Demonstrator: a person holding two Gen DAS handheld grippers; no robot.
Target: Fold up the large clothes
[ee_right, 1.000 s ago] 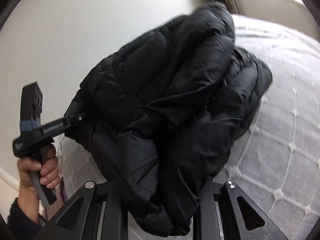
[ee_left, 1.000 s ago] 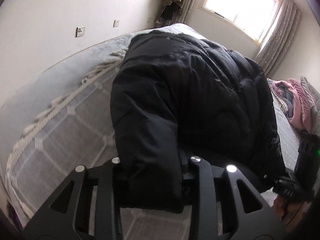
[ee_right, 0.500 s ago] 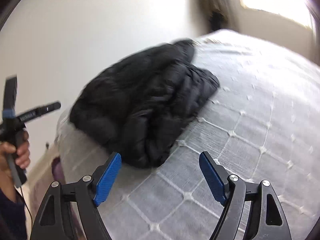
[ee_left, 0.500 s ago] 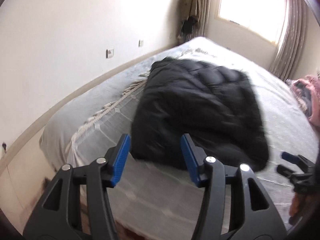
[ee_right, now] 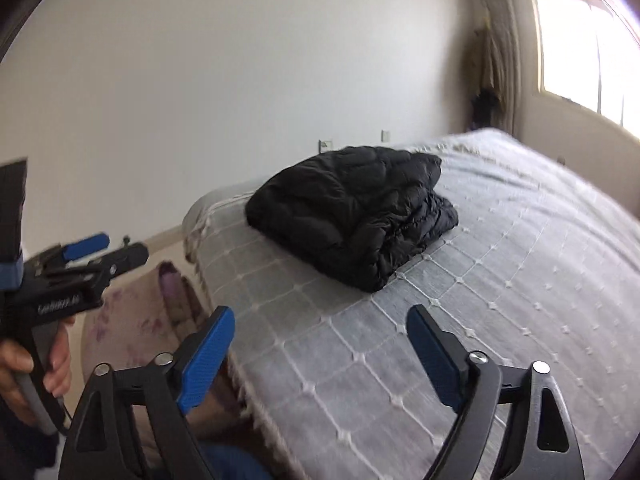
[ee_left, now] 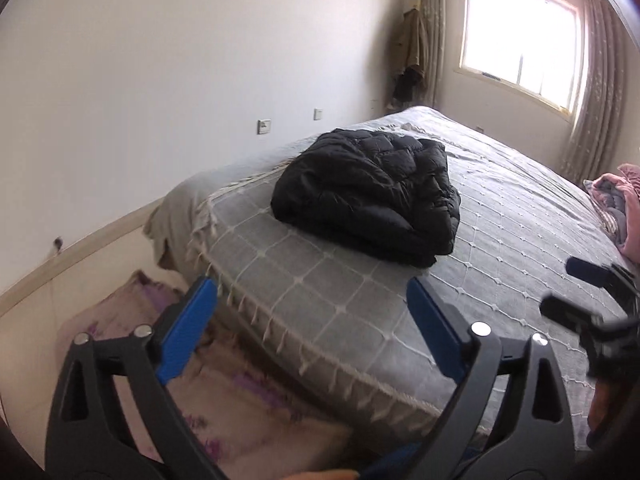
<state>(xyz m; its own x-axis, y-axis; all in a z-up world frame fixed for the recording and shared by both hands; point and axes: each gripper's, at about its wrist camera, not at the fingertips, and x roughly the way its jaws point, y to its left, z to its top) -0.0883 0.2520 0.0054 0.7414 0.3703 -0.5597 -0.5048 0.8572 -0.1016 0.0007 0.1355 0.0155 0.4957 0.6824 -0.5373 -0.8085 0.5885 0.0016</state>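
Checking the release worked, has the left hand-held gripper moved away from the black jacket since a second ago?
Yes. The left hand-held gripper has backed away from the black jacket past the bed's fringed edge; its jaws have just been opening, with nothing between them.

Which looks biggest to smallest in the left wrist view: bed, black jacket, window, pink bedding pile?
1. bed, by far the largest.
2. black jacket, folded on the bed.
3. window, close to the jacket in apparent size but much farther away, so that order is unsure.
4. pink bedding pile, cut off by the frame edge.
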